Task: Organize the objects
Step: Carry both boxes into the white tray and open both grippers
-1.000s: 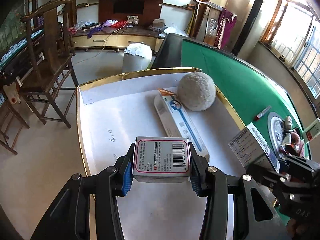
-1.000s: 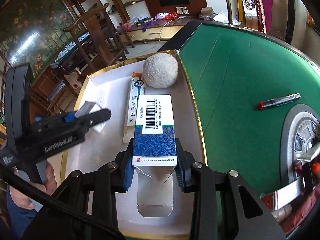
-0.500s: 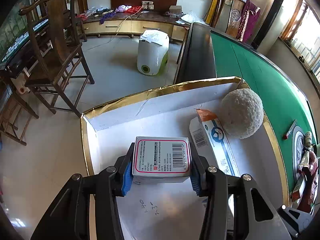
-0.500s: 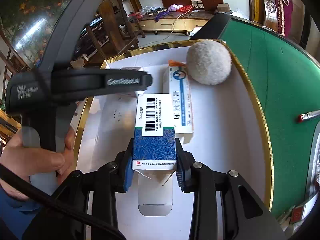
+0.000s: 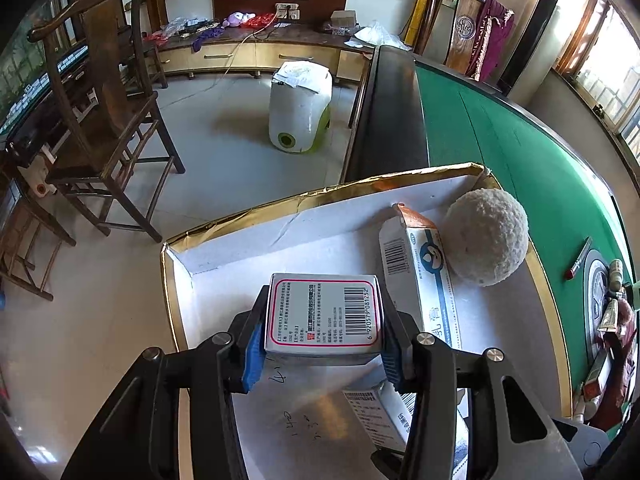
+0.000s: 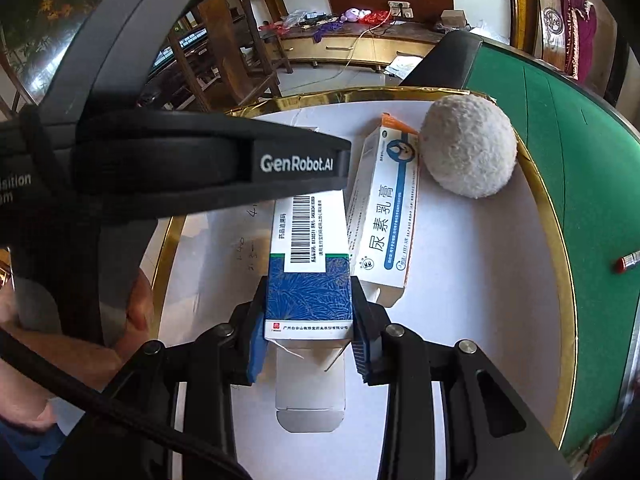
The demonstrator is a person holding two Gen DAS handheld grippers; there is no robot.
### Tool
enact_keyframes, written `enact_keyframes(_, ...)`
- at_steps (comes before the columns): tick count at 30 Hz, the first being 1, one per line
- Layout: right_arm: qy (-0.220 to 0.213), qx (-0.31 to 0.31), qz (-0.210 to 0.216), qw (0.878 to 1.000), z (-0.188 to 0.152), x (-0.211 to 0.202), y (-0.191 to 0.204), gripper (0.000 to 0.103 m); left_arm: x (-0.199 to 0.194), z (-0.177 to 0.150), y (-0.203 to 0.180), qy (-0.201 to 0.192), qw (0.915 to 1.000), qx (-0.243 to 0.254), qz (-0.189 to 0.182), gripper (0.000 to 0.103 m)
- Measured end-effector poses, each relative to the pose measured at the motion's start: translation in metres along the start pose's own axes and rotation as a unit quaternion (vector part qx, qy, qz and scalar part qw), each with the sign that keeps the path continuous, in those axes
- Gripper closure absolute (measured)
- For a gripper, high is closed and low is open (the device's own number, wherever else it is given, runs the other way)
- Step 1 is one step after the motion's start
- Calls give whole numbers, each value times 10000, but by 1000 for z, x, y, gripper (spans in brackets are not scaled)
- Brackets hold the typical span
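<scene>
My left gripper (image 5: 323, 354) clamps a red-bordered box (image 5: 324, 314) near the tray's (image 5: 280, 208) far left corner; my right gripper (image 6: 308, 344) clamps a blue box (image 6: 309, 272) mid-tray.

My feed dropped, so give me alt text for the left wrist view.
The left gripper is shut on a silver box with a barcode above a white tray with gold rim. A long white box and fuzzy ball lie in the tray, touching.

Glossy gold-foil tray rim (image 5: 256, 216), fuzzy ball (image 5: 486, 236), matt green felt (image 5: 520, 152).
</scene>
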State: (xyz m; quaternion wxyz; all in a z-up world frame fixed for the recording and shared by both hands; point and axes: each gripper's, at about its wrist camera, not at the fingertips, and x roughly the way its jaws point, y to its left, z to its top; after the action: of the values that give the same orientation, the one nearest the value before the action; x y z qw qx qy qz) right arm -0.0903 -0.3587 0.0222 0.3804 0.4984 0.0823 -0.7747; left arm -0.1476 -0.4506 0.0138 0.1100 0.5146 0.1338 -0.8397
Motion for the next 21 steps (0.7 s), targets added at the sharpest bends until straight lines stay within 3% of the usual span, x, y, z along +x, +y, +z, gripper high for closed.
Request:
enact_keyframes(4, 33, 2, -21, 10000, 0, 2, 1, 68, -2, 1, -1, -34, 9999, 9, -127, 54)
enact_keyframes(7, 83, 18, -31, 10000, 0, 3, 2, 58, -3, 0, -5, -45, 9998, 48, -162, 48)
enact_keyframes(14, 41, 147, 69, 9999, 3, -5, -5, 54, -9, -2, 0, -45, 9997, -31, -237, 48)
enact_keyframes(21, -306, 227, 208, 9991, -8, -49, -16, 54, -33, -14, 6, -292, 9981, -125, -525, 48)
